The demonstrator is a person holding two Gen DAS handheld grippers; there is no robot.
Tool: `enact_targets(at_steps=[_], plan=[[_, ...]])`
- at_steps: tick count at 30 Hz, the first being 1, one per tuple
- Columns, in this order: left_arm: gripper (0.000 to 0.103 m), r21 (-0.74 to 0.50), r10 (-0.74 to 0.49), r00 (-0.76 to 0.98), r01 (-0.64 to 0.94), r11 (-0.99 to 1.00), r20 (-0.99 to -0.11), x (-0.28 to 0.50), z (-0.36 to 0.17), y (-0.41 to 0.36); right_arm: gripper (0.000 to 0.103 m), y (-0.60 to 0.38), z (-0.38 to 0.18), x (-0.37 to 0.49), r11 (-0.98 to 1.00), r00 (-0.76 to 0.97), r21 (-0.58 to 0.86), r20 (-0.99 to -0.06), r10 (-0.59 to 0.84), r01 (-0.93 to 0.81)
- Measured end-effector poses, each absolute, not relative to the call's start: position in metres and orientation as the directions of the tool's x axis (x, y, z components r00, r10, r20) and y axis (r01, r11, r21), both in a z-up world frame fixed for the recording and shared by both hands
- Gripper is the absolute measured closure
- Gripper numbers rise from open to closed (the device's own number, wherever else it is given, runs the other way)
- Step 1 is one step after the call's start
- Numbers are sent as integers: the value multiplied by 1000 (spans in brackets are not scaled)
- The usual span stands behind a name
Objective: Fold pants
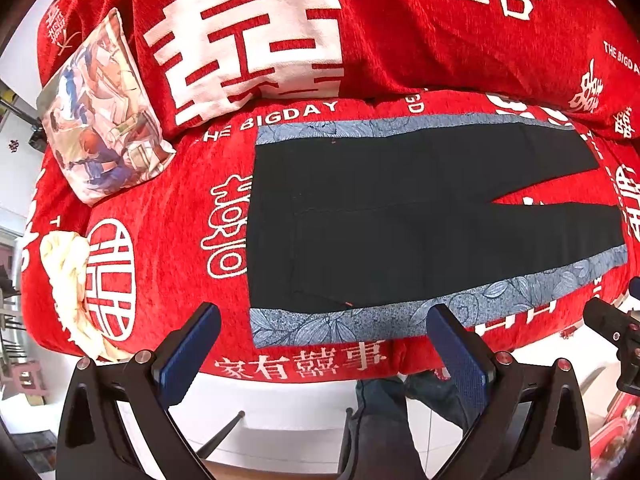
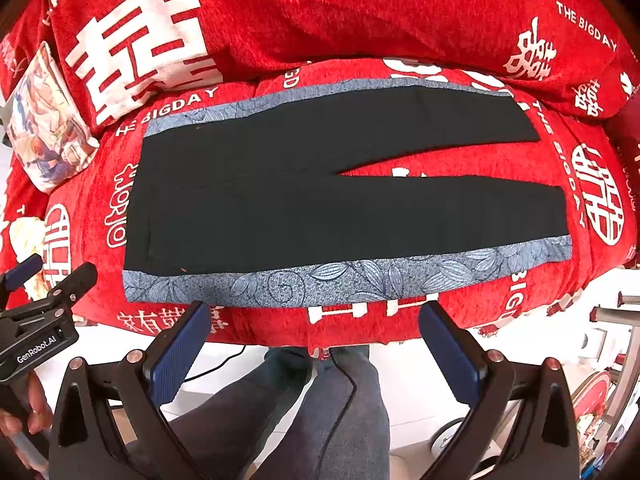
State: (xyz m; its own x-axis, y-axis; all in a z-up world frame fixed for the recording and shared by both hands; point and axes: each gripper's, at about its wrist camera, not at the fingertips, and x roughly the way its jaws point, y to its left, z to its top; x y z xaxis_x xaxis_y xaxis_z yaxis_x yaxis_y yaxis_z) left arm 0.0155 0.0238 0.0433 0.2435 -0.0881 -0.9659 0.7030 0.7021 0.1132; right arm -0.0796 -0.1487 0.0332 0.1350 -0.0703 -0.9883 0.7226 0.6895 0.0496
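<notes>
Black pants (image 1: 400, 220) (image 2: 320, 200) with blue leaf-patterned side stripes lie flat and spread out on a red sofa seat, waist to the left, legs parted to the right. My left gripper (image 1: 324, 320) hovers open above the sofa's front edge, just short of the near blue stripe (image 1: 360, 320) by the waist. My right gripper (image 2: 316, 316) is open too, held in front of the middle of the near stripe (image 2: 320, 284). Neither gripper touches the cloth. Each gripper's body shows at the edge of the other's view.
The sofa cover (image 1: 160, 208) is red with white characters, its backrest (image 2: 320, 12) behind the pants. A printed cushion (image 1: 100, 112) leans at the left, a cream cloth (image 1: 68, 272) bunched below it. A person's legs (image 2: 320, 400) and white floor lie beneath the grippers.
</notes>
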Motion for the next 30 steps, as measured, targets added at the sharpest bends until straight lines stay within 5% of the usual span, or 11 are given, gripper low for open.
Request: enact_targets(at_steps=[30], plan=[[0,97,-102,242,689,718,-965,18,42,44,0,-135,36,-70,706,127,22,-987,-96,708]])
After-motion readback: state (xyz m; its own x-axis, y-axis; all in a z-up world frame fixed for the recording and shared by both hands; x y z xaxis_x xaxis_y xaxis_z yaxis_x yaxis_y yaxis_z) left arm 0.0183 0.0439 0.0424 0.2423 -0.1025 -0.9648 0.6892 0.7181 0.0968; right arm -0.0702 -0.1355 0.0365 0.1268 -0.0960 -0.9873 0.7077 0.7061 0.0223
